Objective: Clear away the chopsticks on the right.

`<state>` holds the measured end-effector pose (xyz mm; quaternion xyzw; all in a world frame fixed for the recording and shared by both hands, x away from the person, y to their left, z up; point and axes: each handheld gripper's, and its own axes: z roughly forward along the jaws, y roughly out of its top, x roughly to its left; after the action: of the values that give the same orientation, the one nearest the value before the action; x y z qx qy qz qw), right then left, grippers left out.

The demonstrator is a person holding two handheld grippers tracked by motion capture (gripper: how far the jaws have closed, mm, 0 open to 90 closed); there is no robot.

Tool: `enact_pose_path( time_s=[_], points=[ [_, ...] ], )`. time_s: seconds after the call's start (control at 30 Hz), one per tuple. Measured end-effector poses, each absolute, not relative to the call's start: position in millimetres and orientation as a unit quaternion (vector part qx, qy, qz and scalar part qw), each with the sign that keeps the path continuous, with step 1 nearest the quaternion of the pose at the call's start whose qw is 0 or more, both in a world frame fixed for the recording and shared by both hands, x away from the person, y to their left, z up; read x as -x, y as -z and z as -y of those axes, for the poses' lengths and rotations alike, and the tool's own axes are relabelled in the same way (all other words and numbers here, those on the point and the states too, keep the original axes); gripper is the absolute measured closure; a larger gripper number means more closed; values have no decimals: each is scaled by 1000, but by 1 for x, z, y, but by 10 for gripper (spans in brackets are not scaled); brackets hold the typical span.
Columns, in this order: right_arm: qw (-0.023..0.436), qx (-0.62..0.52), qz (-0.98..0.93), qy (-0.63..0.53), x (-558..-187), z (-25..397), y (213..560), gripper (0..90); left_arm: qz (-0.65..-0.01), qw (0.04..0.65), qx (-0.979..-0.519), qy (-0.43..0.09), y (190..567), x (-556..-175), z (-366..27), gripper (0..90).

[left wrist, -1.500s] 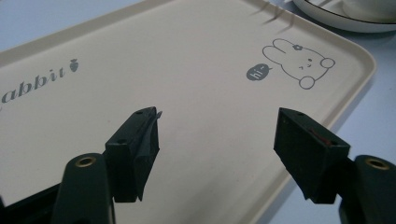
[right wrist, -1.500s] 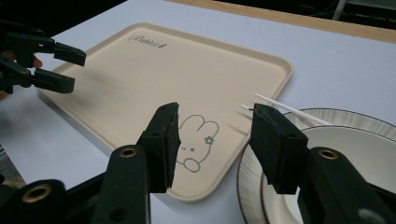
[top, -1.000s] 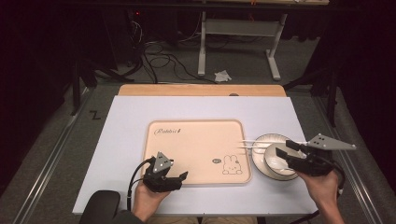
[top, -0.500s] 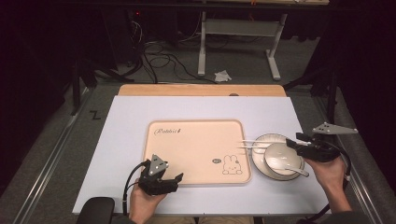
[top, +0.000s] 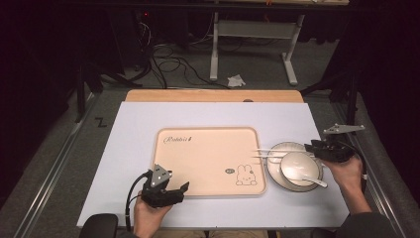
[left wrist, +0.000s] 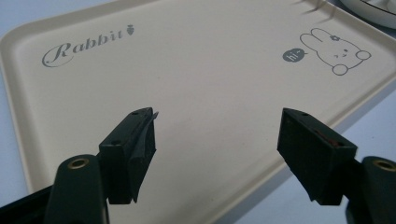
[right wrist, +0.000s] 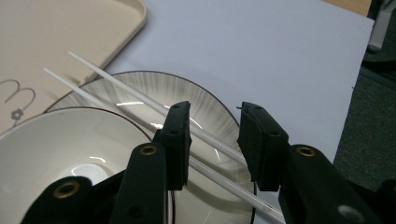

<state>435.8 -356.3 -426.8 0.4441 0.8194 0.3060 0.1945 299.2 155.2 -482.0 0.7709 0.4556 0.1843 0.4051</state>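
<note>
A beige tray [top: 208, 158] printed with a rabbit lies mid-table. My left gripper [top: 182, 190] hovers open over its near left edge; the left gripper view shows bare tray [left wrist: 210, 70] between the wide jaws [left wrist: 217, 140]. Right of the tray, a grey-streaked plate [top: 277, 179] carries a white bowl [top: 297, 163] with a white spoon [top: 314, 180]. Two white chopsticks [top: 277, 151] lie across the plate's far side onto the tray. My right gripper [top: 310, 147] sits at their right ends, open, jaws [right wrist: 215, 112] straddling the chopsticks [right wrist: 107, 74] above the plate [right wrist: 140, 88] and beside the bowl [right wrist: 60, 149].
A white sheet [top: 138, 129] covers the table, with a bare wooden strip [top: 213, 95] along the far edge. Beyond the table, cables and a metal stand's legs [top: 247, 49] lie on the dark floor. The table edge drops off just right of the plate.
My right gripper moved from over the bowl to the plate's far right side, onto the chopstick ends. The left gripper shifted slightly left and nearer.
</note>
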Motion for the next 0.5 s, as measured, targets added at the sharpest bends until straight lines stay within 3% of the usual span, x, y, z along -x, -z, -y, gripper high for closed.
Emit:
enact_pose_path(
  time_s=[0.5],
  points=[
    [163, -440, -838, -279, -450, 360, 441, 692, -450, 398, -779, -180, 486, -303, -150, 283]
  ],
)
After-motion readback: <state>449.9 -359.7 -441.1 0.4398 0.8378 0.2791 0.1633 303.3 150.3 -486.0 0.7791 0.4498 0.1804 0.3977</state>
